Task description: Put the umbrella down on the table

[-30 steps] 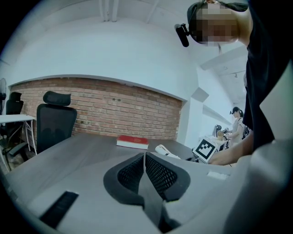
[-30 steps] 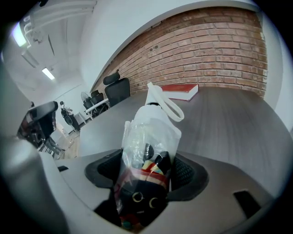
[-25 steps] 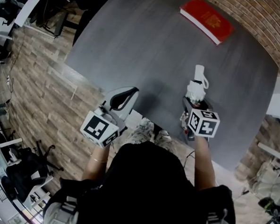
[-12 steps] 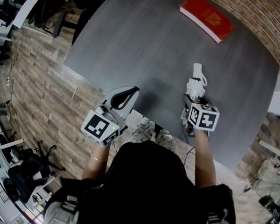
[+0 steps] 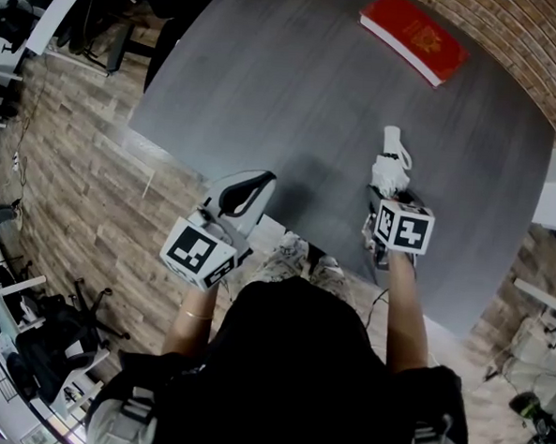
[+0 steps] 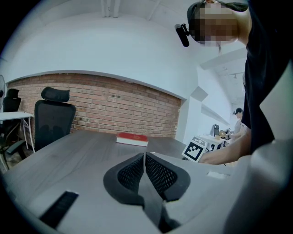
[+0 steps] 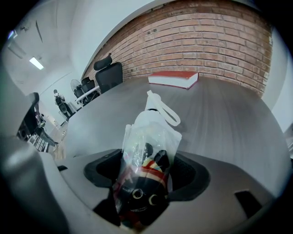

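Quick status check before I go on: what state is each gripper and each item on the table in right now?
left gripper: jaws together, nothing between them.
right gripper: shut on the umbrella.
umbrella: folded, in a clear plastic sleeve, held over the table; contact with the table cannot be told.
red book: closed, lying flat at the table's far side.

Folded umbrella (image 7: pixel 145 167) in clear plastic sleeve, white handle pointing forward

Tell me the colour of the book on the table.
The book is red, with white page edges; head view shows it best.
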{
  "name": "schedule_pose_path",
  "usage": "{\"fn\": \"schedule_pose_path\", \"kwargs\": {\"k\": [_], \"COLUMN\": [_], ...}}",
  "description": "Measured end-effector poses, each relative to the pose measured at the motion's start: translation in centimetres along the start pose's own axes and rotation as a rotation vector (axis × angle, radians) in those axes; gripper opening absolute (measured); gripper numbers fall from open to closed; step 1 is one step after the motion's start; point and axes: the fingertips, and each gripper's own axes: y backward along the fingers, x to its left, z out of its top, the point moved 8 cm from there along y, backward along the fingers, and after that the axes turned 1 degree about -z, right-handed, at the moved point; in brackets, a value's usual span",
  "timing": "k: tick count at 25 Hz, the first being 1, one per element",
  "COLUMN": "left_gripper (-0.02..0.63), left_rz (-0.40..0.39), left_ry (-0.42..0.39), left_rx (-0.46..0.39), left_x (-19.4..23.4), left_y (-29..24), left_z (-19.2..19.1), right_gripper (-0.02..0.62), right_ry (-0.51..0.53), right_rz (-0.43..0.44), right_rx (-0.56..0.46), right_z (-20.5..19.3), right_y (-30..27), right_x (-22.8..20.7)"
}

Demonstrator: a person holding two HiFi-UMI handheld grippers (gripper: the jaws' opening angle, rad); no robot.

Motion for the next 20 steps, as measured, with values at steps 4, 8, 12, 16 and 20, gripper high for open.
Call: {"fn": "schedule_pose_path", "kwargs": {"k": [4, 8, 12, 16, 20], "left_gripper": [0.002, 0.002, 0.002, 0.002, 0.002], "left_rz": [0.002, -0.003, -0.006, -0.019, -0.033], "left_ry": [-0.002, -0.005, -0.007, -0.004, -0.017], "left_rx": [-0.006, -0.007, -0.019, -0.034, -0.049], "left_x": [0.3, 0.3, 0.5, 0.5, 0.4], "left_y": [0.1, 0.5, 0.3, 0.2, -0.3], "left_z": [0.0, 0.1, 0.6, 1.0, 1.7], "right_gripper": [0.321, 0.328, 0.35, 0.35, 0.339], "right_ry": [-0.01, -0.029, -0.012, -0.013, -0.034], "right_rz": [-0.002, -0.001, -0.014, -0.001, -0.007], "right_rx": [-0.006, -0.02, -0.051, -0.095, -0.175], "right_z": [0.3, 0.4, 1.0, 1.7, 2.8], "right_y": [-0.1, 0.5, 1.1, 2.4, 4.4], "right_x": [-0.1, 0.1, 0.0, -0.1, -0.1]}}
